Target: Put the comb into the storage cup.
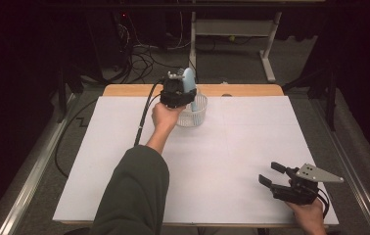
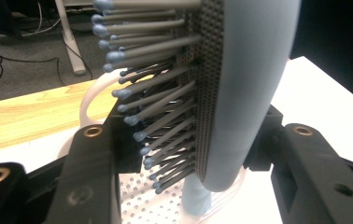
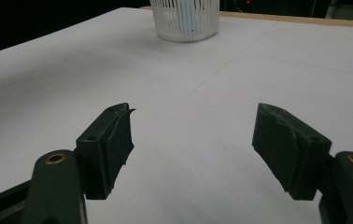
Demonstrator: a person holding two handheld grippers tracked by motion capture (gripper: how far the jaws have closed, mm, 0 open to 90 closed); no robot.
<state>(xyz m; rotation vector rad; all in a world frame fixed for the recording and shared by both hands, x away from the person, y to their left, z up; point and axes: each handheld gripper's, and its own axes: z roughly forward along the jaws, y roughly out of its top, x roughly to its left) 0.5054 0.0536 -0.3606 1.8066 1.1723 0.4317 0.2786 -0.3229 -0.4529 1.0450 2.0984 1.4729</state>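
A: Pale blue plastic: that is the hairbrush (image 1: 189, 81), standing upright with its handle down inside the white mesh basket (image 1: 196, 113). Confirm position on the bench (image 1: 232, 147).

B: Basket sits toward twelve o'clock on the white sheet, slightly left of centre, just short of the wooden edge strip (image 1: 251, 90). The brush head rises above the basket rim.

A: Left gripper (image 1: 177, 92) status?

B: Its fingers (image 2: 95, 154) are closed around the brush head, one against the bristle face, the other against the smooth back. In the left gripper view the grey bristles (image 2: 151, 88) with rounded tips point toward nine o'clock, and the blue handle (image 2: 195, 198) drops into the perforated basket floor below. The person's left hand (image 1: 166, 117) grips the tool body; a dark green sleeve (image 1: 134, 191) runs back toward six o'clock. The cable (image 1: 146, 110) trails off toward seven o'clock.

A: Right gripper (image 1: 273, 175)?

B: At roughly five o'clock on the bench, well apart from the basket. Its fingers (image 3: 111, 144) stand wide apart with nothing between them, bare white sheet visible in the gap. They point toward the basket (image 3: 185, 19), which shows far off at twelve o'clock in the right gripper view, with the blue handle visible through the mesh.
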